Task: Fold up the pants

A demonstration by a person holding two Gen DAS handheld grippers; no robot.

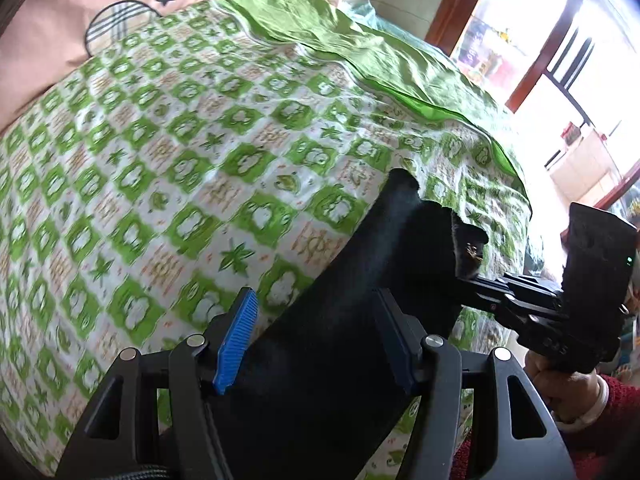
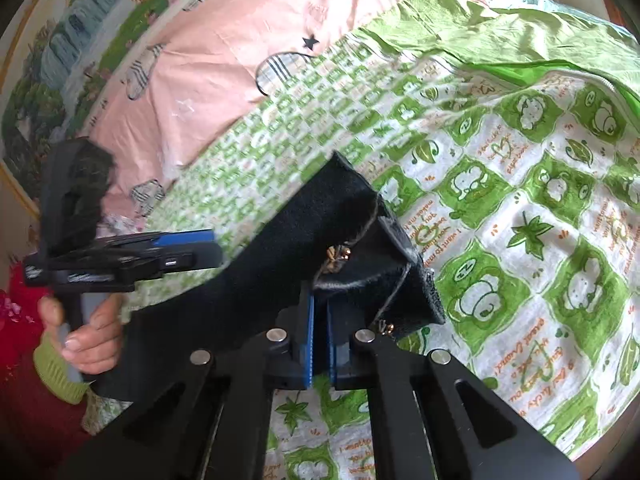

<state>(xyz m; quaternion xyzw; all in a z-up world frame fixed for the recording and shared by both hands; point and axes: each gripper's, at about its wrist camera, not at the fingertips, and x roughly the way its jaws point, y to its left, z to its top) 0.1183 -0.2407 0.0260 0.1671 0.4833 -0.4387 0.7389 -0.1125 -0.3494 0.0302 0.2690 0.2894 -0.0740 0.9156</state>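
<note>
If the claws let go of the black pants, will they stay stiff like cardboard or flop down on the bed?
Probably flop. The black pants sag and crease between the right claw and the left claw, so they look soft. The fuzzy cloth likely grips the pads rather than sliding. They seem light: two small pinches hold them above the green bedspread.

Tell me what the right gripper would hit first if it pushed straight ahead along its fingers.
The right gripper is shut on the black pants, so that fabric moves with it. Beyond it, probably the green-patterned bedspread, though depth is unclear.
</note>
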